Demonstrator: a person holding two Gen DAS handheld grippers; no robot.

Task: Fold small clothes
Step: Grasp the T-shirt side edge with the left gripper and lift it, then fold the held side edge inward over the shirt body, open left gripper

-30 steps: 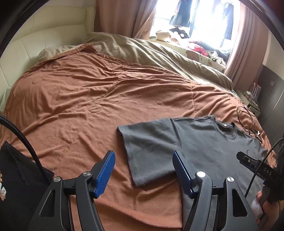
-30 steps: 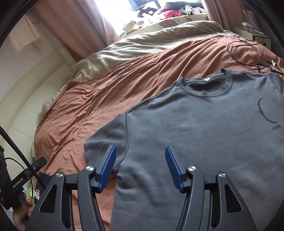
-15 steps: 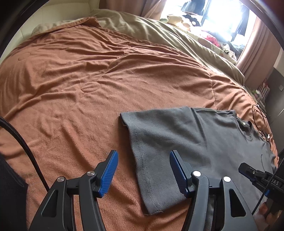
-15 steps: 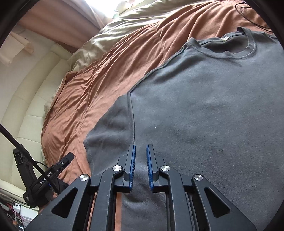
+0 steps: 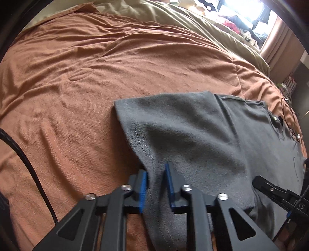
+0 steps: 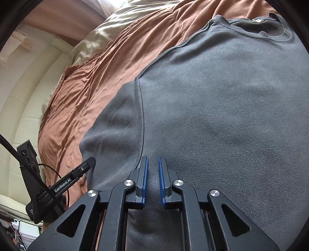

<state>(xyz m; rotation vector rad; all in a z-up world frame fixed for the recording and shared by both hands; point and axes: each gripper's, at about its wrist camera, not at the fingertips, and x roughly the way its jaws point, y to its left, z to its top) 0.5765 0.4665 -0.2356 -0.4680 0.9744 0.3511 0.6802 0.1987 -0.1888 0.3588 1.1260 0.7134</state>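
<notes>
A grey T-shirt lies face up on the orange-brown bedspread. My left gripper is shut on the hem end of the shirt's sleeve, and the cloth bunches between its blue pads. My right gripper is shut on the shirt's side edge just below the armpit seam. The sleeve lies to its left. The collar is at the far top right. Each gripper shows at the edge of the other's view.
A beige quilt lies along the far side of the bed. A cream padded headboard curves at the left. Black cables lie on the bed beyond the collar. A bright window with clutter is at the back.
Both grippers came down onto the shirt. The right one closed on the side edge first; the left one then closed on the sleeve, which now lifts and wrinkles.
</notes>
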